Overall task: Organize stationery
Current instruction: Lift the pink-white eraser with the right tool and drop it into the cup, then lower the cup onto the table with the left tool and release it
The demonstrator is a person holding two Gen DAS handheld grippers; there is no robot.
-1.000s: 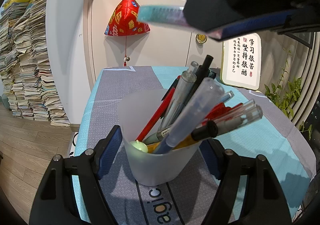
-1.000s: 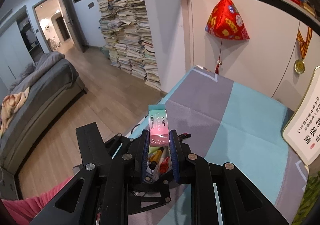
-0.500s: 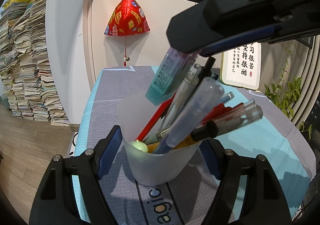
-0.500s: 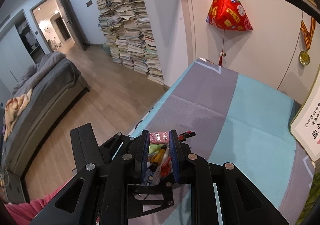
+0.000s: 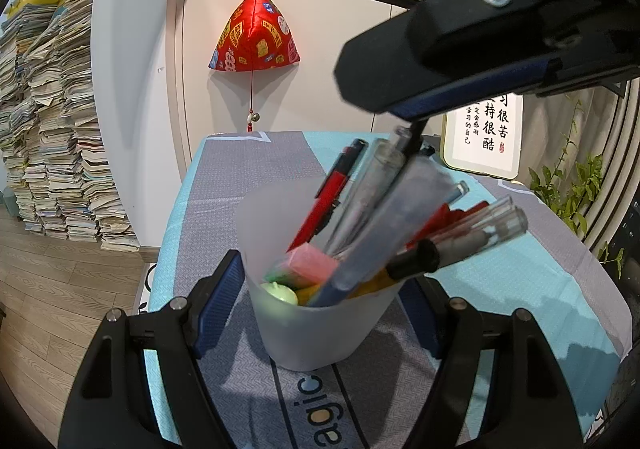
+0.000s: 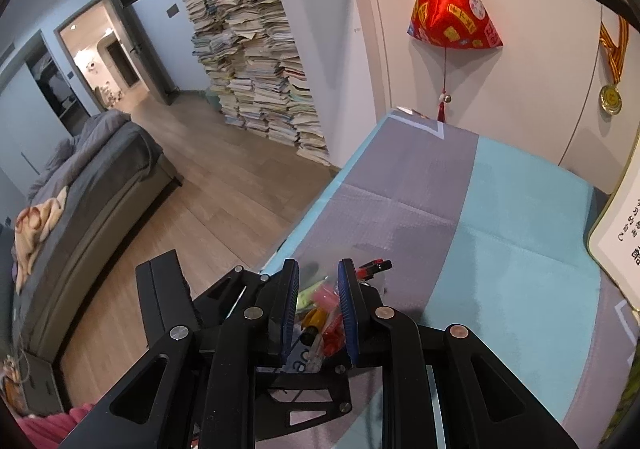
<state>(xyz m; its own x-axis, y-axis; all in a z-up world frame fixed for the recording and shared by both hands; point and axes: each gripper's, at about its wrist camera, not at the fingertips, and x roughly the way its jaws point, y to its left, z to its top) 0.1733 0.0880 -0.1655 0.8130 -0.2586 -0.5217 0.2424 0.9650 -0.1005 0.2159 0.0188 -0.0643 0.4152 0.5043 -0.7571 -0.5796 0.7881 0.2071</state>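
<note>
Your left gripper [image 5: 320, 291] hugs a frosted white cup [image 5: 316, 329] that stands on the desk [image 5: 520, 289]. Its blue pads press on the two sides of the cup, so it has a firm hold on it.

The cup is full of pens [image 5: 400, 225]. One red pen [image 5: 326, 201] leans up at the back, and some clear ones lean toward the right. A pink and green eraser [image 5: 304, 271] sits inside the cup at the front left, just above a little pale green round thing [image 5: 280, 293]. You cannot read the eraser's label here because it is blurred.

Your right gripper [image 6: 318, 299] hangs over the cup, tipped down toward it. Its blue pads stand a little way apart and nothing is between them. Looking down between them you see the eraser [image 6: 326, 295] and the pens in the cup below.

The desk has a grey and light blue mat [image 5: 248, 177]. White letters near the cup read "agic" [image 5: 316, 409], upside down and partly cut off.

A white sign [image 5: 484, 129] with black Chinese writing and a small red stamp leans at the back right. A red pyramid charm [image 5: 254, 37] with gold patches hangs on the wall [image 5: 320, 69]. A gold medal [image 6: 610, 99] on a striped ribbon hangs near it. A tall pile of books [image 5: 52, 129] stands on the floor.
</note>
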